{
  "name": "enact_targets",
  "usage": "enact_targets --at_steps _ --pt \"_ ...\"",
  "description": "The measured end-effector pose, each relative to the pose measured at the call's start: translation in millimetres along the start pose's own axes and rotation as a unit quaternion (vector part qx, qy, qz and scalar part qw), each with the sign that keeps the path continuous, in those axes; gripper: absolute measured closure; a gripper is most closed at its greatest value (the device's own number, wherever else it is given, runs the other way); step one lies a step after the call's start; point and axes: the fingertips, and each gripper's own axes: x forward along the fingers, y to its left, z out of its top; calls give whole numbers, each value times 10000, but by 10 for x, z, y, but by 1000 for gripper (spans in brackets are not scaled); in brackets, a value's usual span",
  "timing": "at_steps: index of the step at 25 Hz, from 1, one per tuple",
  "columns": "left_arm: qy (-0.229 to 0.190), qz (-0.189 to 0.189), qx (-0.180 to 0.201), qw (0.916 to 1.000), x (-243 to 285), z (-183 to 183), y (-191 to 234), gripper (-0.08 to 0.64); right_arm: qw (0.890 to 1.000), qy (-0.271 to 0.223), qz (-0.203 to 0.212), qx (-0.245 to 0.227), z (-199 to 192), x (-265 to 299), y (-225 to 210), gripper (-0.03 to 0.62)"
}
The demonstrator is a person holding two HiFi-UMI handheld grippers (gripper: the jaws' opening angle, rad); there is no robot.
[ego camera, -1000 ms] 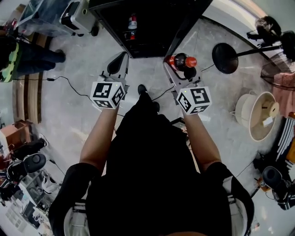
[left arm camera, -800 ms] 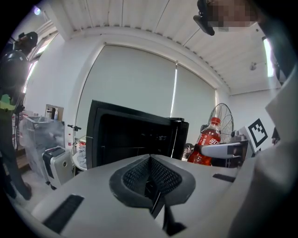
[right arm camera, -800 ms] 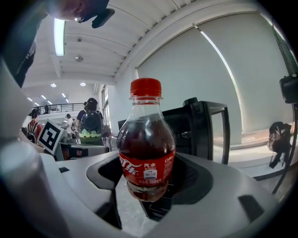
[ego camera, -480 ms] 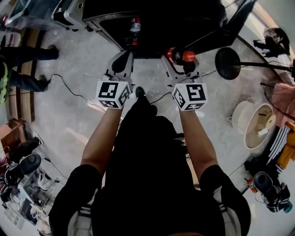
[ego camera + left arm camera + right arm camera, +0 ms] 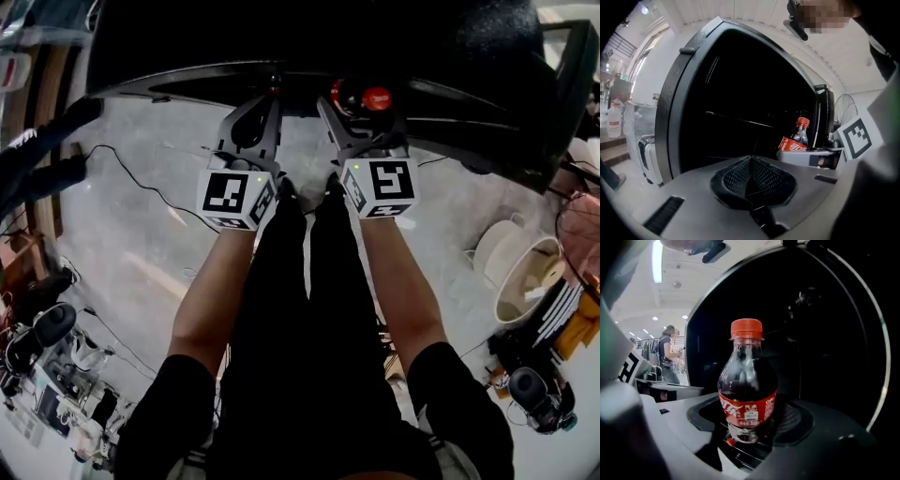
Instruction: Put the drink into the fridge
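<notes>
A pale floor (image 5: 141, 216) runs up to a dark, open fridge (image 5: 469, 56). The right gripper (image 5: 750, 427) pinches an upright cola bottle (image 5: 747, 385) with a red cap, held at the fridge's opening. Beside it, the left gripper (image 5: 751, 180) has its jaws pressed together on nothing.
</notes>
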Motion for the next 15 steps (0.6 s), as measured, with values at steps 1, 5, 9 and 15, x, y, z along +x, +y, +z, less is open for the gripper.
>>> enact_targets --at_steps 1,5,9,15 --pt "-11 60 -39 10000 32 -55 49 545 10000 32 15 -14 -73 91 1 290" --pt "-95 351 -8 9993 210 -290 260 545 9999 109 -28 -68 -358 402 -59 290" --pt "-307 645 89 9974 365 -313 251 545 9996 -14 -209 -164 -380 459 -241 290" --pt "-222 649 103 9976 608 -409 542 545 9994 61 -104 -329 -535 923 -275 290"
